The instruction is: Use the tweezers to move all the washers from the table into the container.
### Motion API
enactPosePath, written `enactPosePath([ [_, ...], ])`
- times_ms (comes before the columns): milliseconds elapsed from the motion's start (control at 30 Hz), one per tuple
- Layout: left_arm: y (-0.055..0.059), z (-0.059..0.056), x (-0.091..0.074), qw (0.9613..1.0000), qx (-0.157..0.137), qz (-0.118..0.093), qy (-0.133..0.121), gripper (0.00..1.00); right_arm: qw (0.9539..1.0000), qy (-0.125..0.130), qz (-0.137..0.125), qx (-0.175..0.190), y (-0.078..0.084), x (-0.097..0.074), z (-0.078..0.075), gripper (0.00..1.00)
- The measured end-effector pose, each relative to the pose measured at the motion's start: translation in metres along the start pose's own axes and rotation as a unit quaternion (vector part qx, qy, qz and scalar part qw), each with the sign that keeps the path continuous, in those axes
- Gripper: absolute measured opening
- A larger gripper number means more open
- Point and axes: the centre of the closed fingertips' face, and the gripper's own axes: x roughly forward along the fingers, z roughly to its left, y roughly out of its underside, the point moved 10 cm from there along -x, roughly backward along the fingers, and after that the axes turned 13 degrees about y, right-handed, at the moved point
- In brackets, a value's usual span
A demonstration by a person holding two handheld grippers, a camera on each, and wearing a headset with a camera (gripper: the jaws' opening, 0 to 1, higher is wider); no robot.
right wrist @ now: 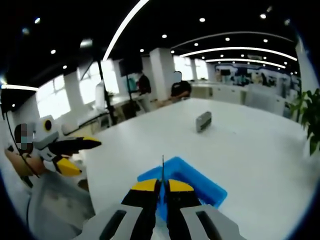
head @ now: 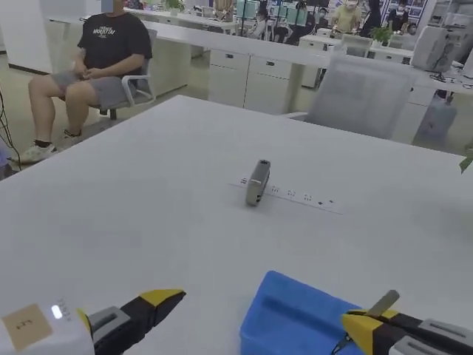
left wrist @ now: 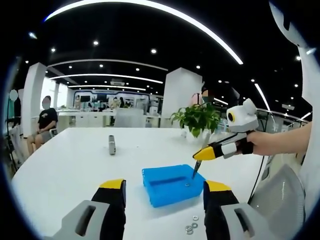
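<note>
White workbench (head: 148, 192), open office behind: right gripper (right wrist: 162, 189) clenched on the tweezers (left wrist: 195, 171), tips over the blue container (left wrist: 165, 197); left gripper (left wrist: 165, 184) released. Washers (left wrist: 191, 227) lie just beside the container (probably light, hard, slippery; pinch across the ring).

The left gripper (left wrist: 165, 192) was held low and level, its yellow-tipped jaws spread wide apart. The right gripper (left wrist: 201, 154), extended on a bare forearm (left wrist: 282, 141), tilted downward, its jaws pinched together on the tweezers (left wrist: 195, 171)
</note>
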Motion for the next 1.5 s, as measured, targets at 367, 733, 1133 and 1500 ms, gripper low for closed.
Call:
enactPosePath([
  [367,0.001,0.001,-0.001,1.0,0.0,0.002,-0.003,0.61,0.9984,-0.055,0.017,-0.001,0.018,0.009,0.028,0.02],
  [733,0.002,0.0,0.0,0.9999,0.003,0.012,-0.001,0.59,0.9939,-0.092,0.06,-0.009,0.045,0.027,0.044,0.02],
  [1133,0.002,0.0,0.0,0.9999,0.003,0.015,-0.001,0.57,0.9924,-0.103,0.067,-0.011,0.049,0.034,0.046,0.02],
  [1500,0.002,0.001,-0.001,0.9999,0.0,0.012,-0.005,0.56,0.993,-0.088,0.074,0.025,0.054,0.033,0.036,0.02],
])
